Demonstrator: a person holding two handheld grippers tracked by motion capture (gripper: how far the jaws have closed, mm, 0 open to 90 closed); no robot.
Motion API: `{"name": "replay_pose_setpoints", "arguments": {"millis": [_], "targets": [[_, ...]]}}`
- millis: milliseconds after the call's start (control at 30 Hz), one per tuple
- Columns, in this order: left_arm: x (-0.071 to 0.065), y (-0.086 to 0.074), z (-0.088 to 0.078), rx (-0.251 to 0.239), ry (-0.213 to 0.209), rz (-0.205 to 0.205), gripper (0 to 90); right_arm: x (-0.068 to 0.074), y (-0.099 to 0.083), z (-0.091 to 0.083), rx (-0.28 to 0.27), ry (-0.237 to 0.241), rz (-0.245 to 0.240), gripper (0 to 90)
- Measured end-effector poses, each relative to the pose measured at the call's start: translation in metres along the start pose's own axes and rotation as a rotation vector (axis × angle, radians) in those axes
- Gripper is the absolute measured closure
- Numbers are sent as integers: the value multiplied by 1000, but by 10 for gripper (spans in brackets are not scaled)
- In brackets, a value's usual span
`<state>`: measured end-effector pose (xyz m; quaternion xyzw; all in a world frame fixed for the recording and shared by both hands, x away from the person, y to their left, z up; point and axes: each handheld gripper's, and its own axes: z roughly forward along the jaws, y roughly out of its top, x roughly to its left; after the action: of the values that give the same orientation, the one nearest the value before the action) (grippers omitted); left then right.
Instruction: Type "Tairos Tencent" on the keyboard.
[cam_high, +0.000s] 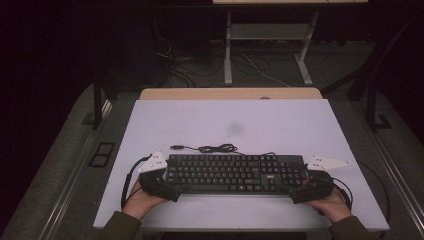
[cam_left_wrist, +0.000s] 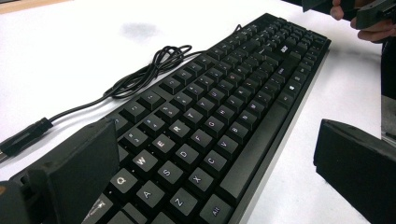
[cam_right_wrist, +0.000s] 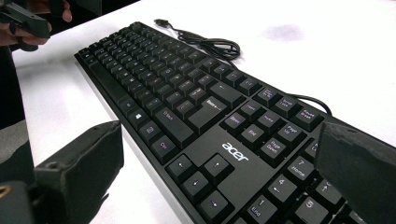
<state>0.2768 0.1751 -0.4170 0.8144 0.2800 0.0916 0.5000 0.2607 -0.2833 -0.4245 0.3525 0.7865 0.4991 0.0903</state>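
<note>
Open tools (cam_high: 161, 186) (cam_high: 311, 189) flank keyboard (cam_high: 235, 172) ends; long axis left-right.

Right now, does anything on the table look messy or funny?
Mostly tidy. The black Acer keyboard lies straight, keys all in place. Its cable sits in a loose tangle behind it, the plug unconnected. A faint grey smudge marks the white tabletop.

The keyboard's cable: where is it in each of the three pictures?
High view: cable coiled just behind the keyboard, centre.
Left gripper view: left of the keyboard, running from upper middle to the left edge.
Right gripper view: top centre.
Shared landmark: dark smudge on the table.
</note>
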Motion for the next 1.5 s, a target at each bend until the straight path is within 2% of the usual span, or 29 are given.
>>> {"name": "replay_pose_setpoints", "arguments": {"millis": [400,533,800,833,1233,1300,1500], "targets": [[-1,4,2,-1,4,1,0,-1,-1,-1,-10,5,-2,10],[0,4,1,0,6,7,0,0,0,-1,-7,10,11,10],[1,4,2,-3,3,4,0,2,6,6,6,19,-6,11],[1,4,2,-1,2,4,0,2,7,6,6,20,-4,35],[1,3,3,2,2,3,0,3,15,17,37,55,-7,72],[1,4,3,1,2,5,0,4,17,19,42,61,-8,132],[1,3,3,5,3,2,0,6,20,23,54,87,-2,156]]}}
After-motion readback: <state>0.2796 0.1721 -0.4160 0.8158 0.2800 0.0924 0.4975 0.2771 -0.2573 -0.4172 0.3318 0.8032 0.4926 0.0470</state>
